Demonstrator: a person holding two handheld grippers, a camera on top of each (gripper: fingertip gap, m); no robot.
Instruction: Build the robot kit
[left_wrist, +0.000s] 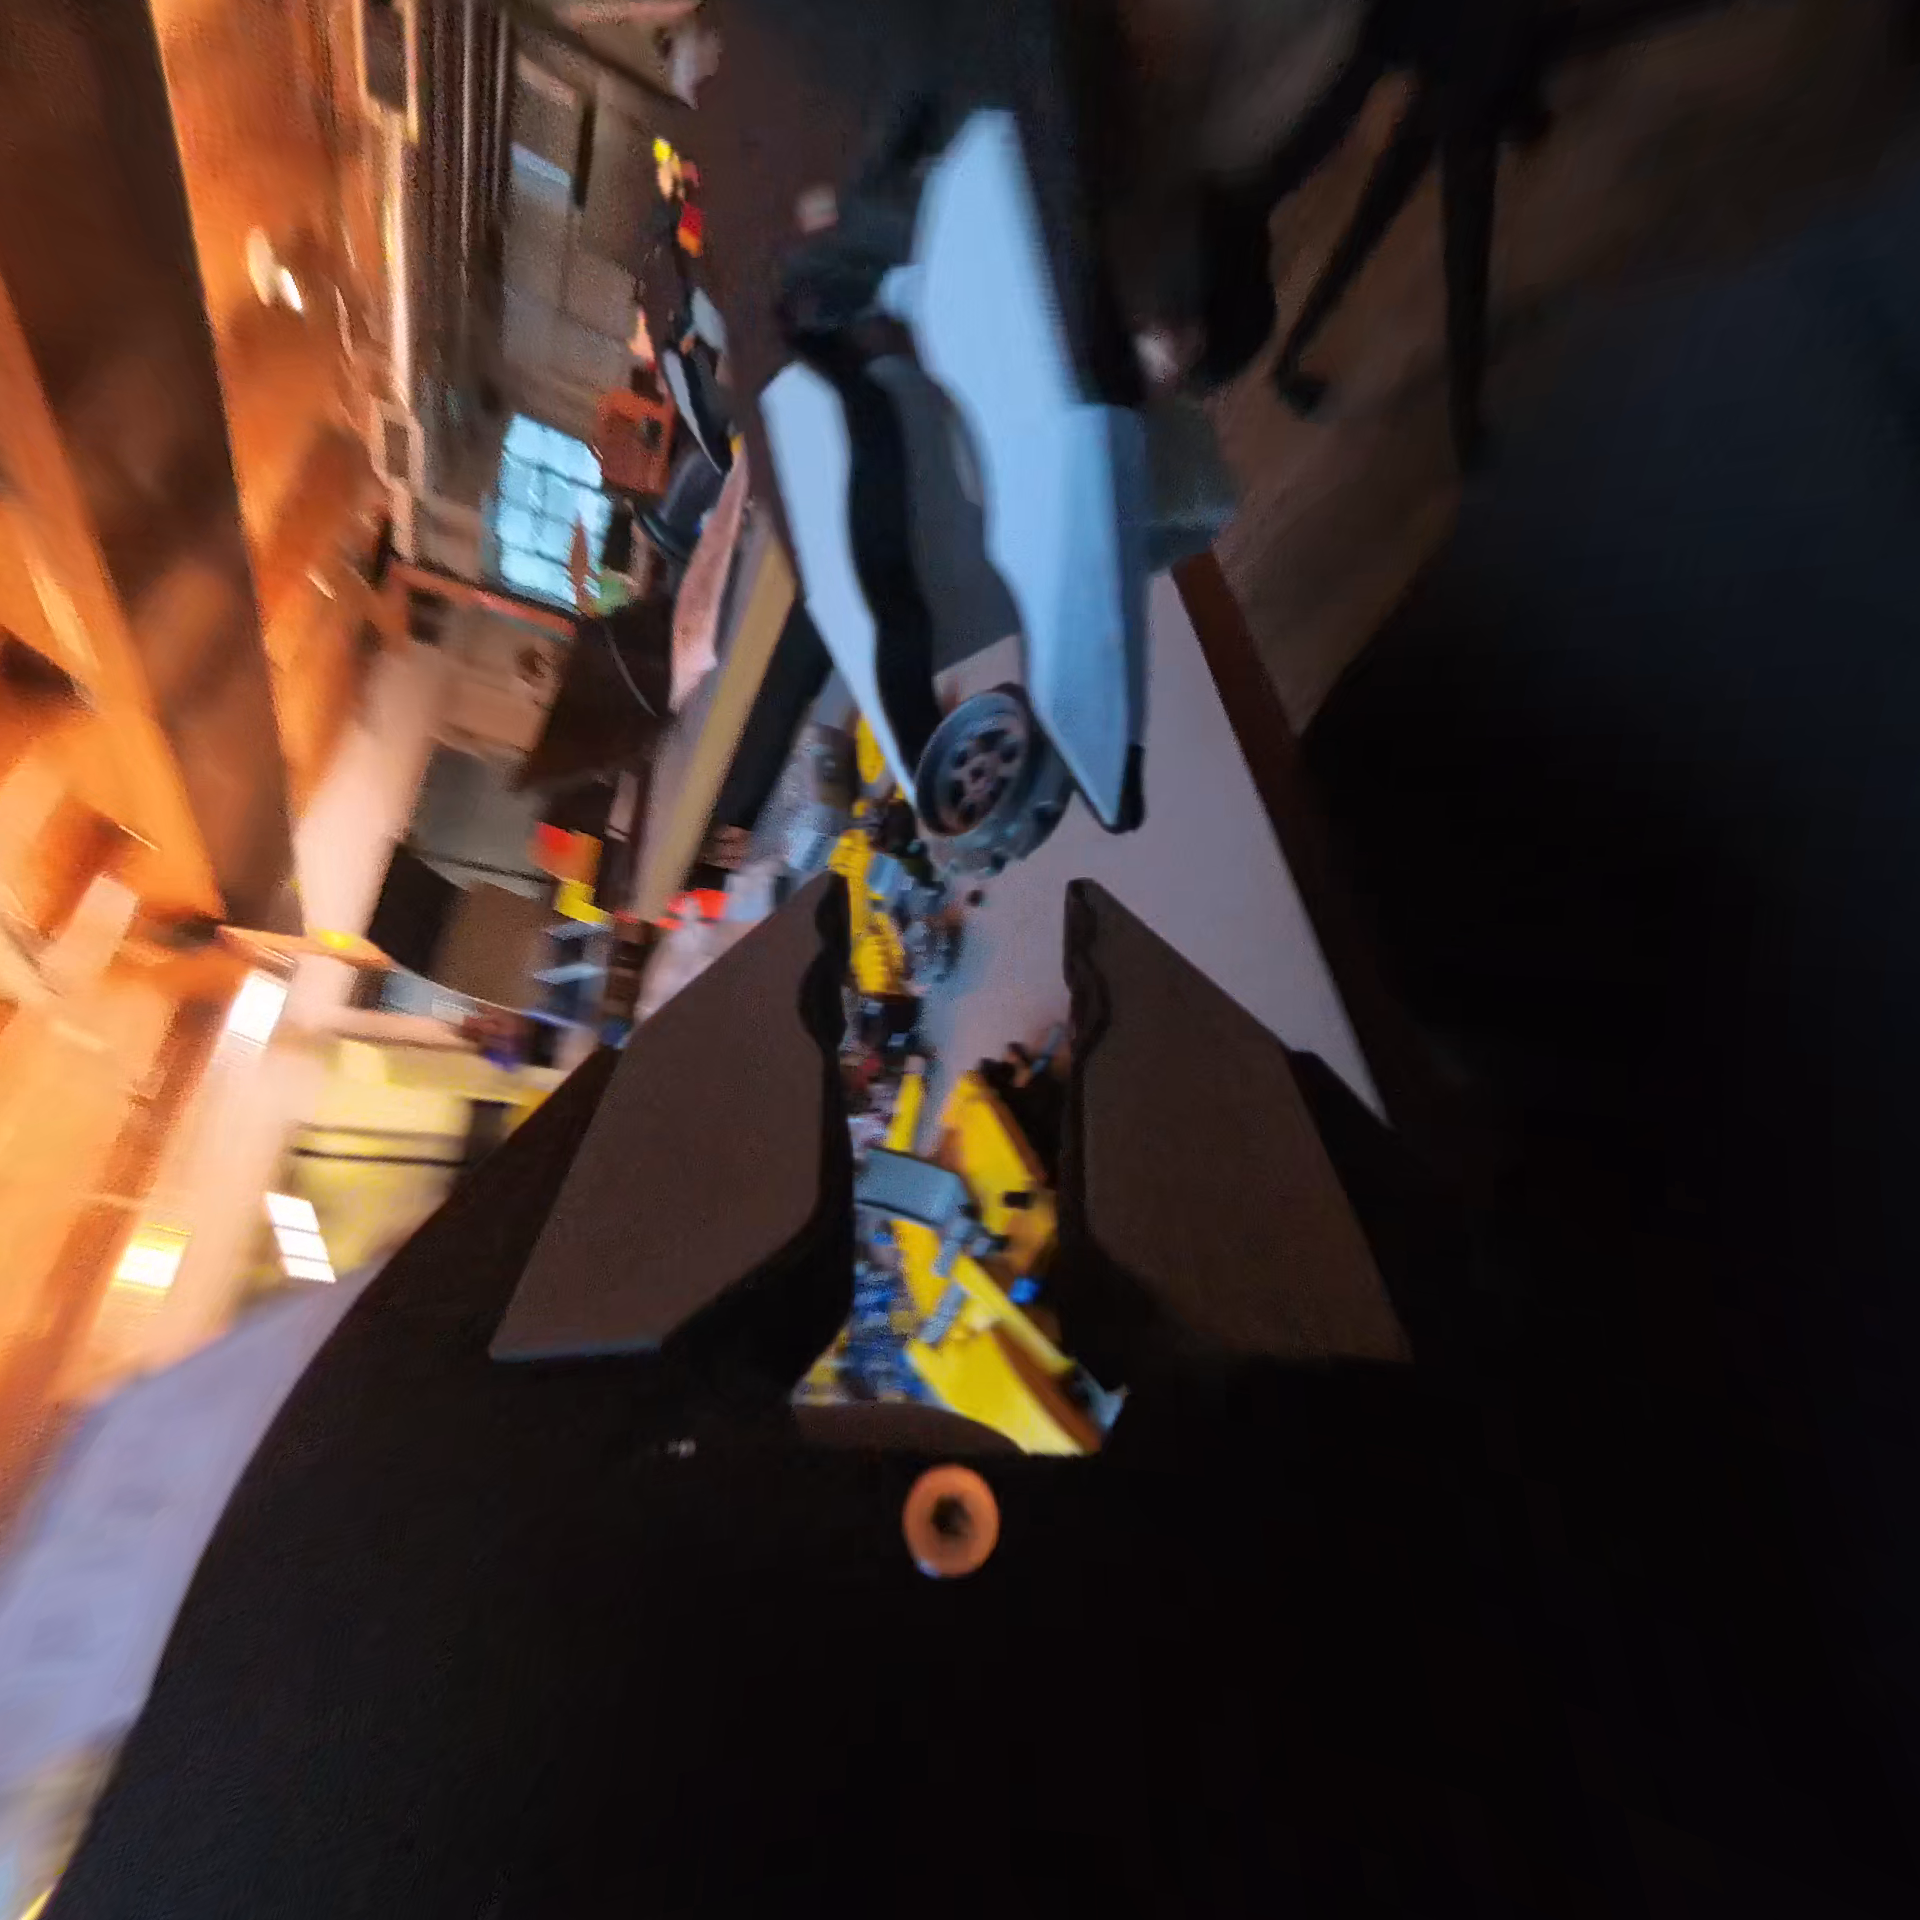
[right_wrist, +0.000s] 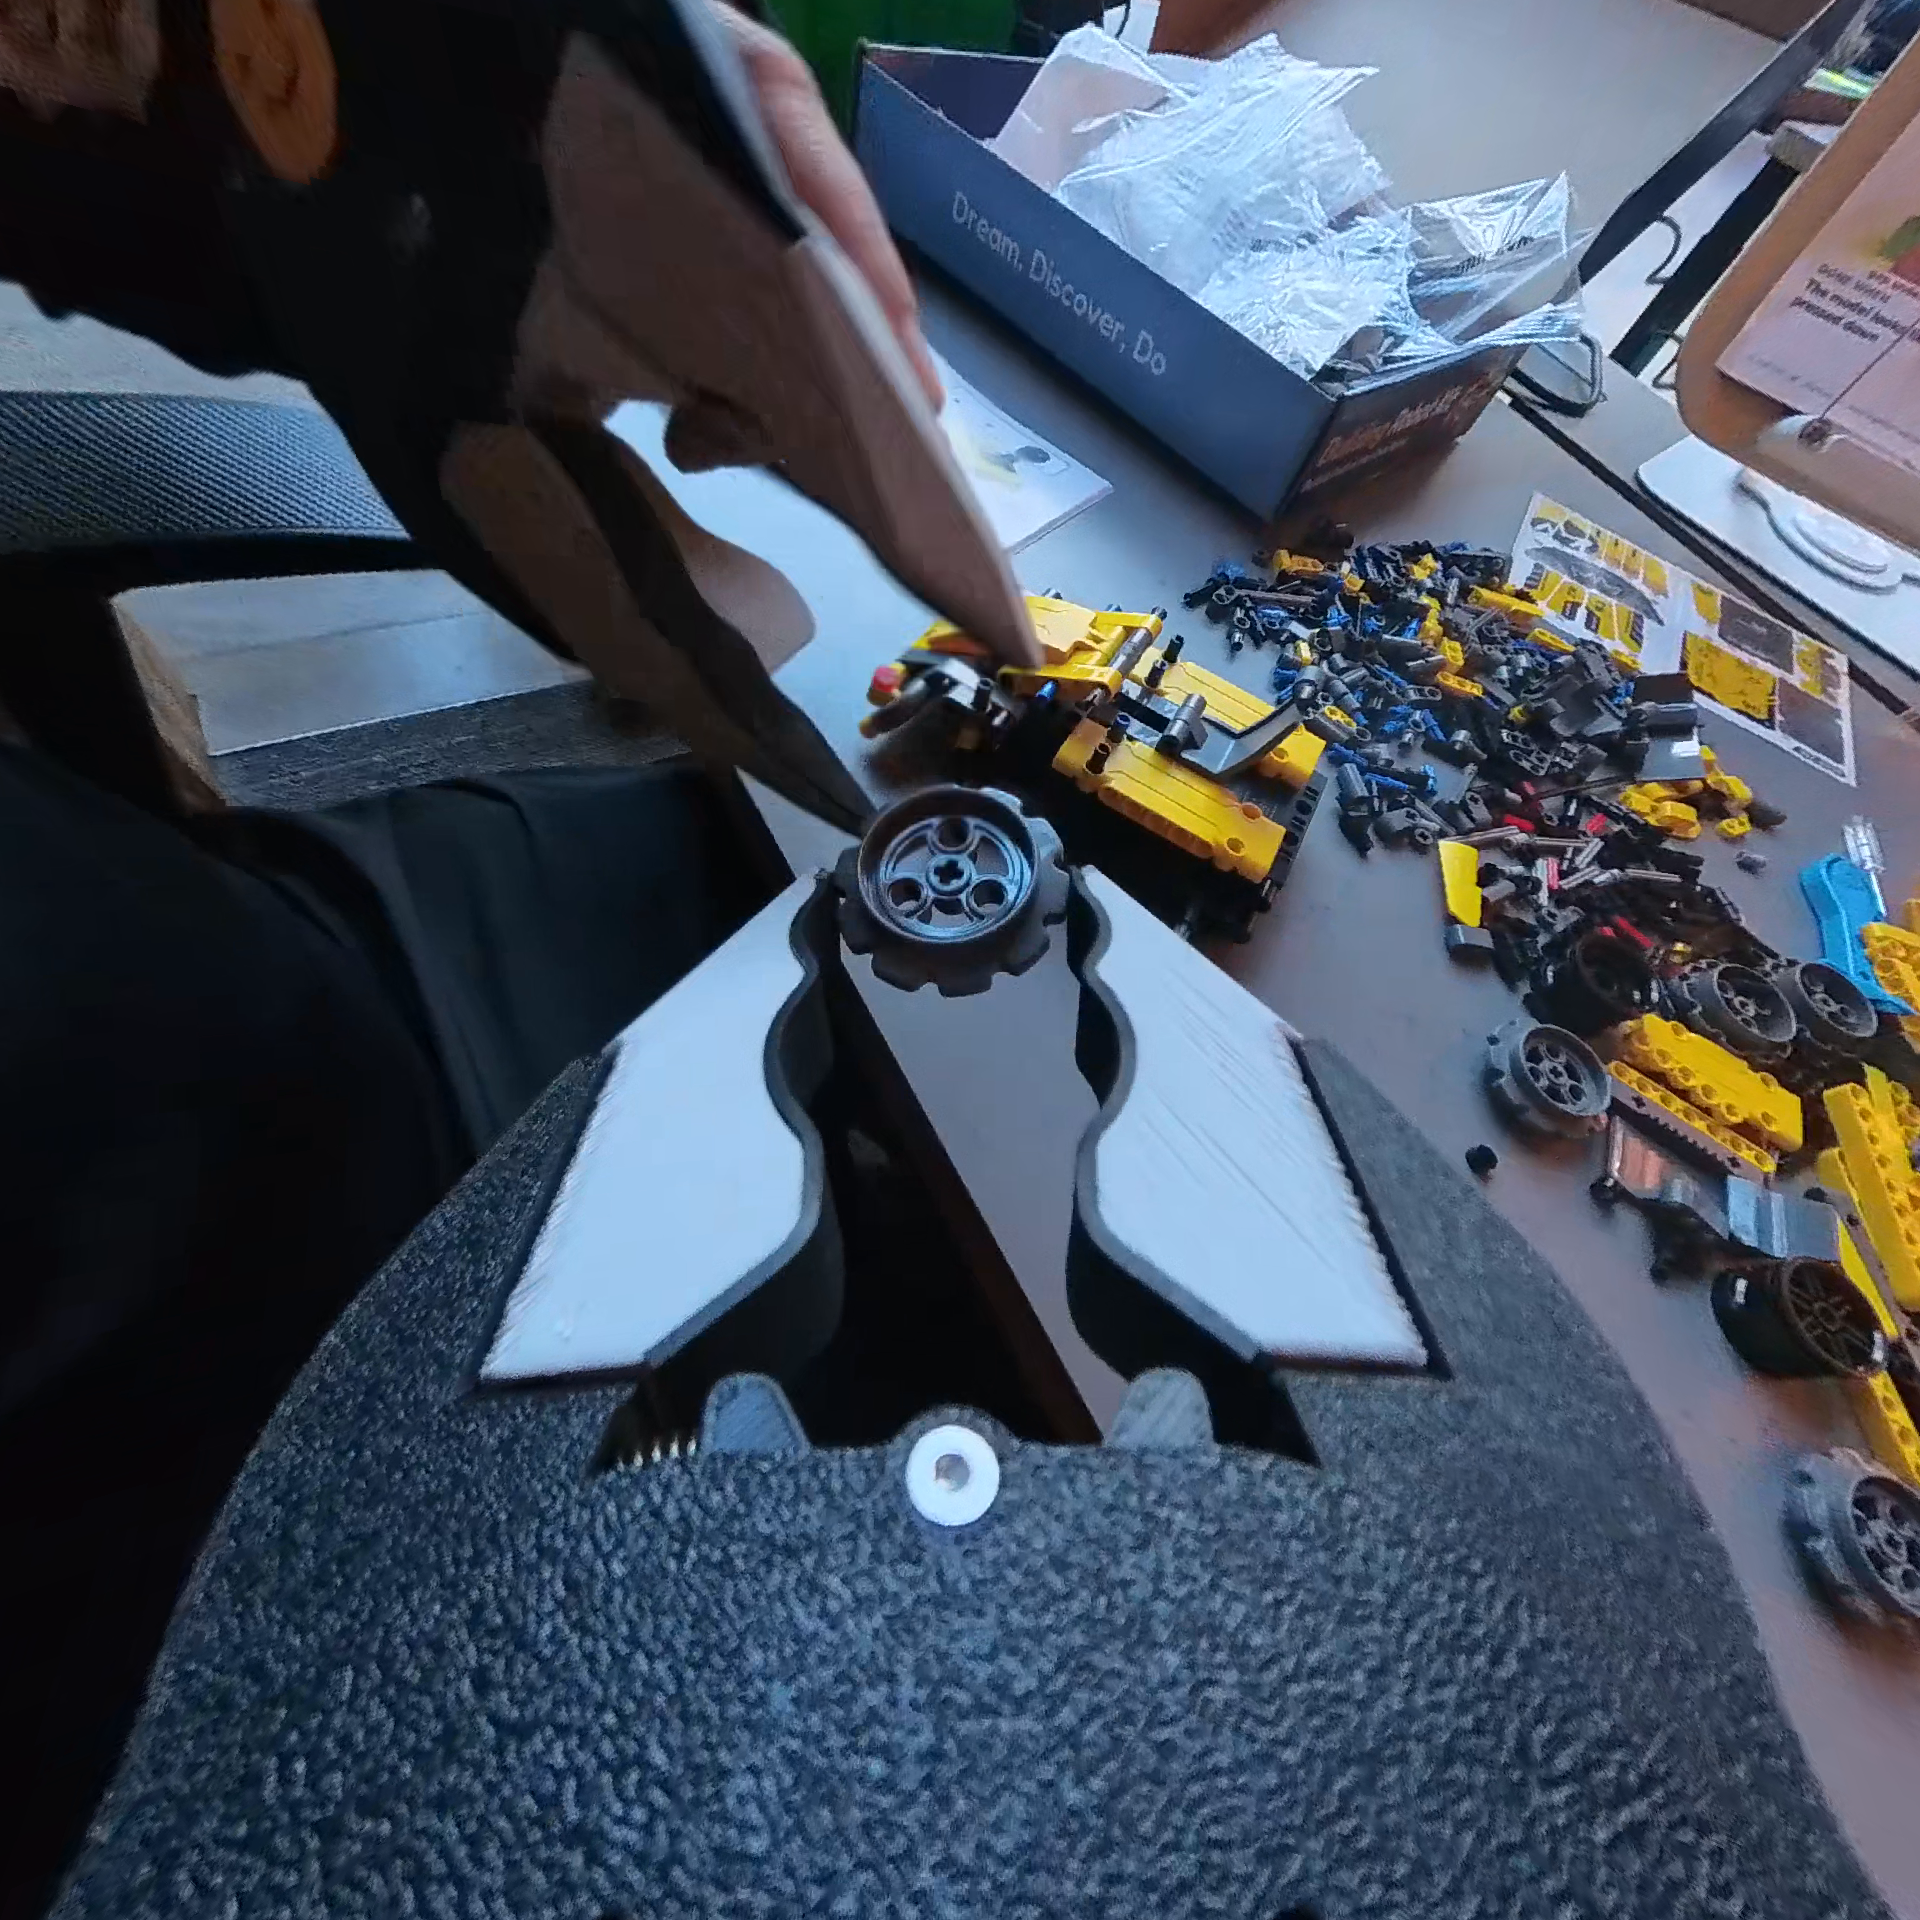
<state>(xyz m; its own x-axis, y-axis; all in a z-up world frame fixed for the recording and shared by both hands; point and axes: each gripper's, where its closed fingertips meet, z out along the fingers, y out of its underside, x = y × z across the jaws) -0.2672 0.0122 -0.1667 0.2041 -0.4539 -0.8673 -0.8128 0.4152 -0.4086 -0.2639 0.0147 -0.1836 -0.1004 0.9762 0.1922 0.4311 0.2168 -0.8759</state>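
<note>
My right gripper (right_wrist: 948, 894) is shut on a black toy wheel (right_wrist: 940, 888) and holds it by its tread at the fingertips, above the table's near edge. Just behind it, a partly built yellow and black brick vehicle (right_wrist: 1164, 758) lies on the brown table (right_wrist: 1371, 966). My left gripper (right_wrist: 940, 732) reaches down from the upper left, open and empty. One of its fingertips (right_wrist: 1023, 649) touches the vehicle's top and the other sits next to the wheel. The blurred left wrist view shows the left gripper (left_wrist: 951, 914) open over the vehicle (left_wrist: 987, 1164), with the right gripper (left_wrist: 1013, 800) and wheel (left_wrist: 982, 769) beyond.
A heap of loose small pieces (right_wrist: 1507, 707) spreads right of the vehicle, with spare wheels (right_wrist: 1548, 1070) and yellow beams (right_wrist: 1704, 1091) nearer. A dark blue box of plastic bags (right_wrist: 1091, 343), a booklet (right_wrist: 1023, 473) and a sticker sheet (right_wrist: 1683, 644) lie behind. A grey chair (right_wrist: 187, 468) stands left. My left and right fingertips are right by each other.
</note>
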